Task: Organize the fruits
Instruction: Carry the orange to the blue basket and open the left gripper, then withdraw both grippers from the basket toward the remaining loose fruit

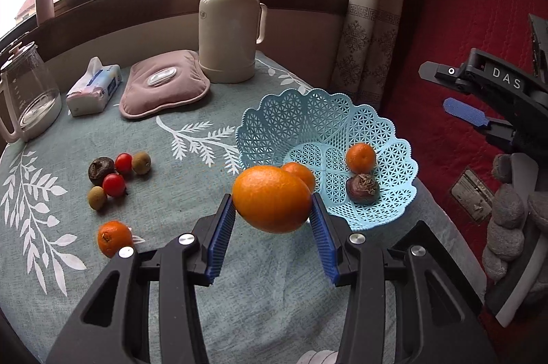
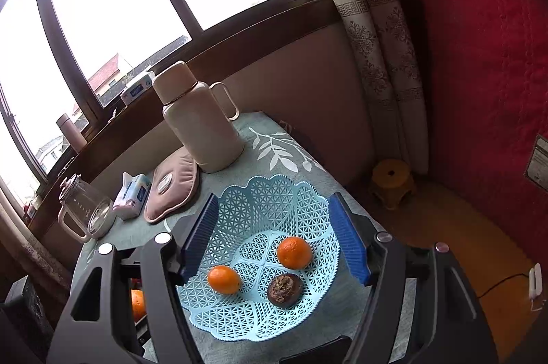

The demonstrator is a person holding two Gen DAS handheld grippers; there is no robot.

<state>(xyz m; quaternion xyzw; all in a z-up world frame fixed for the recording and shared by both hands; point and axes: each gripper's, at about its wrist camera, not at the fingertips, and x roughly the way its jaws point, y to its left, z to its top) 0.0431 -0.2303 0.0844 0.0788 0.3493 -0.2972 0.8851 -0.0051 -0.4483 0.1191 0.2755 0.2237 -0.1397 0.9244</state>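
My left gripper [image 1: 273, 216] is shut on a large orange [image 1: 272, 198] and holds it above the table, just left of the light blue lattice basket [image 1: 308, 117]. The basket holds two small oranges [image 1: 360, 158] and a dark brown fruit [image 1: 362, 188]. Loose on the cloth at left lie a small orange [image 1: 111, 237], two red cherry tomatoes [image 1: 114, 185], two small tan fruits [image 1: 141, 162] and a dark brown fruit [image 1: 100, 170]. My right gripper [image 2: 275, 240] is open and empty above the basket [image 2: 274, 203]; it also shows at the right of the left wrist view [image 1: 459, 90].
A cream thermos [image 1: 230, 25], a pink heat pad [image 1: 164, 83], a tissue pack [image 1: 94, 90] and a glass kettle [image 1: 29, 93] stand at the back of the table. A red quilted wall [image 1: 462, 21] and a yellow stool [image 2: 392, 187] lie to the right.
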